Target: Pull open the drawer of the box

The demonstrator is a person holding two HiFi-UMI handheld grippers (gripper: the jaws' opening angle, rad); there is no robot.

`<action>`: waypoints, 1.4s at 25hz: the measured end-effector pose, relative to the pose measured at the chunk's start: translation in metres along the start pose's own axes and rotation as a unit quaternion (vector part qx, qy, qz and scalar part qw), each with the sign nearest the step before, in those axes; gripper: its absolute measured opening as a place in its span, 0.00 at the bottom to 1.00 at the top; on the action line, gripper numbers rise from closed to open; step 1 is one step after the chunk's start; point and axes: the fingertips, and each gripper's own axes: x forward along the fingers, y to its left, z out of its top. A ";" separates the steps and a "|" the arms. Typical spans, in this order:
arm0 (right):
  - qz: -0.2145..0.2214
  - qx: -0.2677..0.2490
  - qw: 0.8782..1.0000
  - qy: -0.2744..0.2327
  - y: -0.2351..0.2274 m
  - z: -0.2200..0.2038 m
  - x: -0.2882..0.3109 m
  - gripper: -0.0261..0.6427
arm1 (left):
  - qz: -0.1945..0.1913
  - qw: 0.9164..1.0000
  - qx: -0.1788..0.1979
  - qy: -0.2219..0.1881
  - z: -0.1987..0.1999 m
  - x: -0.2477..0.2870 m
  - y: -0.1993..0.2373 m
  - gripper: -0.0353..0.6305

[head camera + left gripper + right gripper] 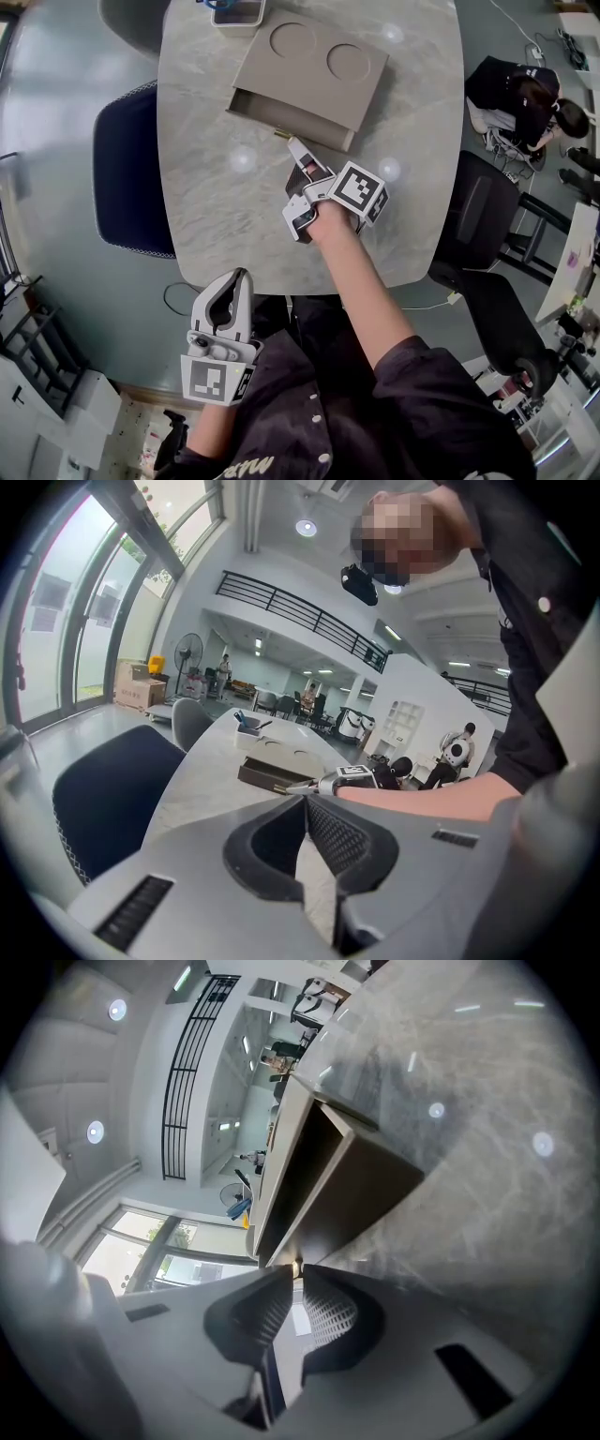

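Marble table (216, 216); right gripper (292, 142) on drawer (302, 127)

overhead down; both others toward box (281, 86)

Dark shirt (403, 412) with white buttons (323, 457) and white lettering; sleeves end near elbows. Beyond the shirt, left gripper (240, 275) and right gripper (292, 142): pale grey, black-and-white marker cubes.

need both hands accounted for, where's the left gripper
Head view, lower left: the left gripper hangs off the table's near edge, beside the person's torso, far from the box where the right gripper holds the drawer tab.
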 end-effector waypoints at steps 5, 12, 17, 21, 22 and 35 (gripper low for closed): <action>-0.007 -0.010 1.000 0.006 -0.002 -0.016 -0.008 0.08 | 0.000 1.000 0.003 -0.002 -0.004 -0.006 -0.001 0.08; -0.012 -0.012 1.000 0.018 -0.006 -0.043 -0.021 0.08 | 0.000 1.000 0.003 -0.004 -0.008 -0.017 -0.005 0.08; -0.016 -0.012 0.999 0.026 -0.008 -0.057 -0.026 0.08 | -0.002 1.000 0.004 -0.007 -0.008 -0.018 -0.005 0.08; -0.017 -0.012 0.999 0.031 -0.010 -0.066 -0.030 0.08 | -0.002 1.000 0.003 -0.006 -0.010 -0.021 -0.005 0.08; -0.018 -0.013 0.999 0.032 -0.009 -0.069 -0.031 0.08 | -0.002 1.000 0.003 -0.006 -0.011 -0.022 -0.005 0.08; -0.026 -0.011 0.998 0.052 -0.017 -0.106 -0.042 0.08 | 0.001 1.000 -0.001 -0.009 -0.018 -0.030 -0.003 0.08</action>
